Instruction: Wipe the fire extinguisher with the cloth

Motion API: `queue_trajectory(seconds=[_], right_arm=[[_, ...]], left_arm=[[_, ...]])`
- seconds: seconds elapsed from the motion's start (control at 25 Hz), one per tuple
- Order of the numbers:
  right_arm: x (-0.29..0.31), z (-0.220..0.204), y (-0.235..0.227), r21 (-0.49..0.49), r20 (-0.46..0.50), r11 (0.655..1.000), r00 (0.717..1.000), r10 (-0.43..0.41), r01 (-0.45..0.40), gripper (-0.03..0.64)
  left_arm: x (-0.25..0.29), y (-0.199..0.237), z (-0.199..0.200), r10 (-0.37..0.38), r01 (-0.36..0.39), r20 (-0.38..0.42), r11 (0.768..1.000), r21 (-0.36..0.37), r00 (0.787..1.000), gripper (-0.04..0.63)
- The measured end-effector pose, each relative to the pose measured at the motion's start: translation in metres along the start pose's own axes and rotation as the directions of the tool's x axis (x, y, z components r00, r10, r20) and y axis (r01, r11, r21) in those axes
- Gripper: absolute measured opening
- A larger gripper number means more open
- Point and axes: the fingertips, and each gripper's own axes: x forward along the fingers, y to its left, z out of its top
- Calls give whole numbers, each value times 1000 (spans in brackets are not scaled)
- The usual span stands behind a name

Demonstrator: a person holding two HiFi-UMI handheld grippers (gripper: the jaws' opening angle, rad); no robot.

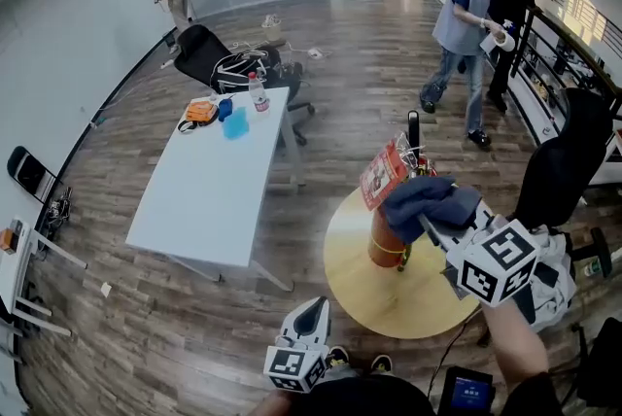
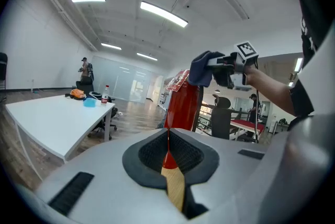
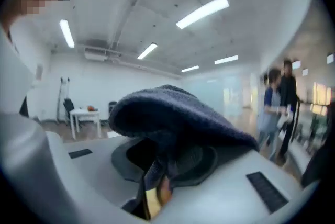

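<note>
— What is shown, from the largest thing down?

— A long white bench (image 1: 209, 181) is seen at the left of the head view, and a round wooden bench (image 1: 389, 302) near it on the right. A red fire extinguisher (image 1: 387, 241) is stood upright on the round bench, towards its far edge.

— And the cloth?

— A dark blue cloth (image 1: 428, 198) is held against the top of the extinguisher. It is clamped in the jaws of the right gripper (image 1: 432, 227), which are closed on its folds, and its bulk is draped over them.

— The other gripper?

— The left gripper (image 1: 311, 315) is held low, well apart from the extinguisher. Its jaws are pressed together, and nothing is gripped between them.
</note>
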Motion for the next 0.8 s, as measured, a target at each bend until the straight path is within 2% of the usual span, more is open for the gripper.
queue_trajectory(seconds=[0.04, 0.12, 0.24, 0.36, 0.48, 0.68, 0.72, 0.8], right_arm=[[1, 15, -10, -139, -12, 989, 999, -52, 50, 71], [13, 17, -14, -349, -106, 935, 989, -107, 64, 72], [28, -15, 3, -506, -197, 862, 971, -134, 16, 71], [30, -45, 30, -542, -246, 839, 964, -104, -48, 71], [26, -74, 43, -566, -264, 822, 959, -103, -68, 71], [12, -141, 39, -521, -373, 847, 921, -113, -107, 71], [9, -141, 37, -530, -362, 843, 924, -125, -94, 71], [3, -115, 36, -555, -278, 831, 949, -148, -33, 71]], left_arm=[[2, -2, -1, -8, 8, -4, 1000, 1, 1000, 23], [4, -8, -4, -22, 22, -12, 1000, 3, 1000, 23], [4, -14, -7, -34, 34, -12, 999, 5, 999, 23], [3, -9, -7, -28, 29, -14, 1000, 6, 999, 23], [2, -2, -8, -11, 11, -10, 1000, -4, 1000, 23], [0, 1, -7, 0, 0, -10, 1000, -10, 1000, 23], [-2, 1, -7, -1, 1, -10, 1000, -11, 1000, 23], [-4, 2, -8, 0, 0, -13, 1000, -10, 1000, 23]])
